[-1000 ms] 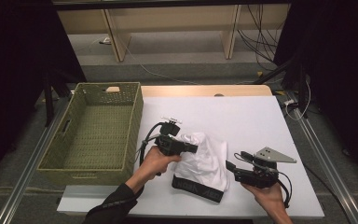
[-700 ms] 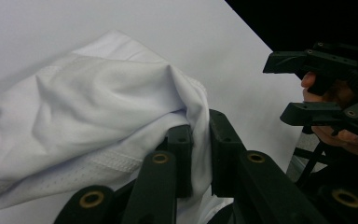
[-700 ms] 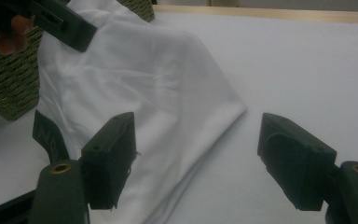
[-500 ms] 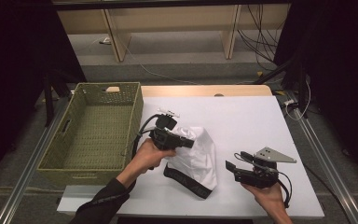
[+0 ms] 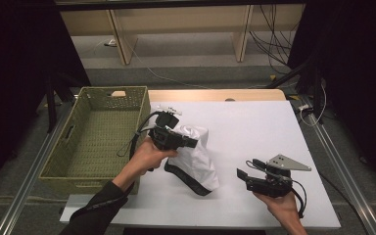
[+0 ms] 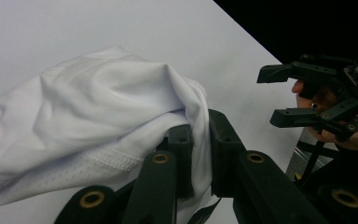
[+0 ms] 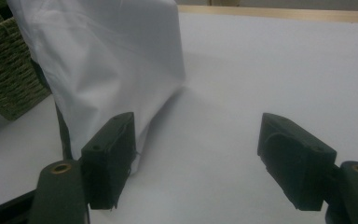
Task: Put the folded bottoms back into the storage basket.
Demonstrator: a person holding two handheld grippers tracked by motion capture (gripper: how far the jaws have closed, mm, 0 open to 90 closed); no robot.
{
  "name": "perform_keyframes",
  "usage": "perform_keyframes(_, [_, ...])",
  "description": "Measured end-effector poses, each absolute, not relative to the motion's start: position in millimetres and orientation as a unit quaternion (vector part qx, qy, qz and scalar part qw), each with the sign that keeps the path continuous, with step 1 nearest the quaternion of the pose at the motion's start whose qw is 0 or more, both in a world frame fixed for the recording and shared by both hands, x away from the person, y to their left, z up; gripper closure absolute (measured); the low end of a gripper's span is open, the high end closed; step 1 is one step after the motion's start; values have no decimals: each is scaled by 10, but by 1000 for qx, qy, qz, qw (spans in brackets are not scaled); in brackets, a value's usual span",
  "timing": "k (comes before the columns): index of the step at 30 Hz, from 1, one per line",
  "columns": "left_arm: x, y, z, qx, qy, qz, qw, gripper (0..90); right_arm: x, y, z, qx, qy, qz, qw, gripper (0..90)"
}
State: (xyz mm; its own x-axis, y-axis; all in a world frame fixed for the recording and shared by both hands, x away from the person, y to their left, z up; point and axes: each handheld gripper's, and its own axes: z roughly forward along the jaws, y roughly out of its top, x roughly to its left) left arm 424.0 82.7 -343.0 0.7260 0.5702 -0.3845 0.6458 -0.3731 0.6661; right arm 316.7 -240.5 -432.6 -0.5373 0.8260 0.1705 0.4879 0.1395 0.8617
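Overhead, the left gripper (image 5: pixel 188 143) lifts a white garment (image 5: pixel 196 159) off the white table (image 5: pixel 254 127), likely bound for the wicker basket (image 5: pixel 95 132) beside it. Along its jaws, fabric is pinched tight — a bunched fold. Opposite, the right gripper (image 7: pixel 196 154) waits, jaws apart, nothing between.

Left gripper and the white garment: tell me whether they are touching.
Touching. The left gripper view shows the left gripper with its jaws shut on a fold of the white garment, cloth pinched between them.
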Motion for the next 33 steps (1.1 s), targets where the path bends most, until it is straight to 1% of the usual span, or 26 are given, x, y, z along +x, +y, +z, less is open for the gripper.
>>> perform_keyframes(12, [4274,1044,-3161,820,372,-31,434,812,3172,-2404,-4331,449,733,480,175,290])
perform_keyframes(33, [4293,1311,-2894,812,380,-11,442,812,3175,-2410,-4335,447,731,486,171,260])
